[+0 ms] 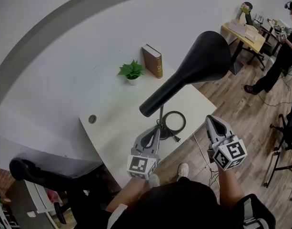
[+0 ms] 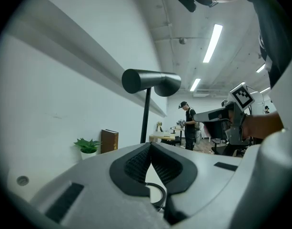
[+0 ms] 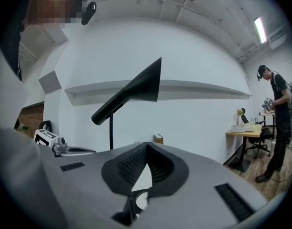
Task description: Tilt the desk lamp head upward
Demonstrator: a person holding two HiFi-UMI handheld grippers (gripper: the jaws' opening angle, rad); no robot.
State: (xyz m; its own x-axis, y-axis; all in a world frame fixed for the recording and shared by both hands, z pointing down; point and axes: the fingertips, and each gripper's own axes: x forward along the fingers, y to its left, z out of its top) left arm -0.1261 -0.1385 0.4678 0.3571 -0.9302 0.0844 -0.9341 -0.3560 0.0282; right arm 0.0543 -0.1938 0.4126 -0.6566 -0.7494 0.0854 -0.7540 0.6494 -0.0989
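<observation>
The black desk lamp stands on the white desk (image 1: 117,123). Its cone-shaped head (image 1: 193,69) slopes from a wide mouth at upper right down to a narrow end at lower left. Under it are the thin stem and the ring base (image 1: 174,123) near the desk's front edge. My left gripper (image 1: 158,130) is shut and empty, its tips just left of the base. My right gripper (image 1: 209,118) is also shut and empty, off the desk's right edge and below the head. The left gripper view has the head (image 2: 152,82) above the closed tips (image 2: 150,145). In the right gripper view the head (image 3: 131,92) is up and to the left of the tips (image 3: 146,145).
A small potted plant (image 1: 131,71) and an upright brown book (image 1: 153,61) stand at the desk's back by the wall. A cable hole (image 1: 92,119) is at the left. A black office chair (image 1: 45,171) sits lower left. A person (image 1: 279,51) stands by a wooden desk (image 1: 243,35) far right.
</observation>
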